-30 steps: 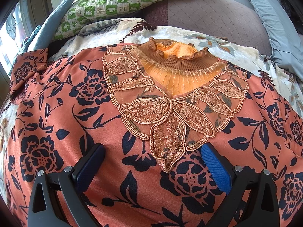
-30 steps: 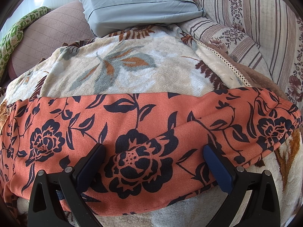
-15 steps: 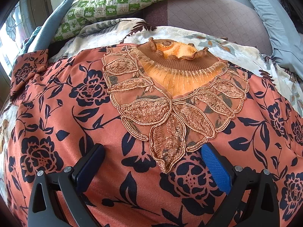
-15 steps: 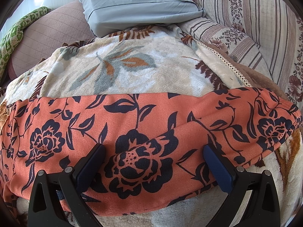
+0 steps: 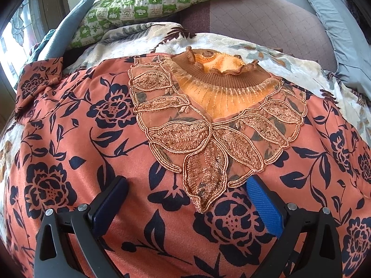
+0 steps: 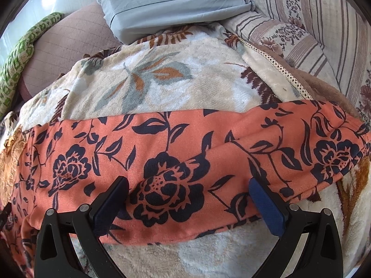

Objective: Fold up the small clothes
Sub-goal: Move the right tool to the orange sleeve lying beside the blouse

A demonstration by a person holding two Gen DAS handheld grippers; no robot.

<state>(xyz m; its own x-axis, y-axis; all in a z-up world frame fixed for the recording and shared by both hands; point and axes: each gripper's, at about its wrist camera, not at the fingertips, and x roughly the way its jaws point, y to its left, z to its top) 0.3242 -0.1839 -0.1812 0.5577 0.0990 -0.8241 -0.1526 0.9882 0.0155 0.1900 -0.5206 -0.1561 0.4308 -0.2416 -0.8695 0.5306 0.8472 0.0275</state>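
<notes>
Blue ribbed pads on the left hand-held gripper [image 5: 185, 197] stand wide apart, empty, hovering low over the chest of the floral top [image 5: 97, 143], just below the tip of its embroidered lace yoke [image 5: 208, 139]. Whether the pads touch the cloth cannot be told. The right hand-held gripper [image 6: 189, 194] is spread just as wide and holds nothing; it sits over the right sleeve [image 6: 185, 143], which stretches straight out sideways to its cuff.

Beyond the grippers, the top lies face up and spread flat on a cream leaf-patterned blanket [image 6: 162, 76], its ribbed brown collar [image 5: 222, 78] pointing away. A green checked pillow [image 5: 150, 0] and a grey pillow [image 6: 167, 2] lie behind it, with a striped cushion [image 6: 324, 30] off to the right.

By the look of it, folding has hardly begun: the garment is laid out and smoothed, but neither sleeve shows a fold. Sleeves, sides and the final halving all remain.
</notes>
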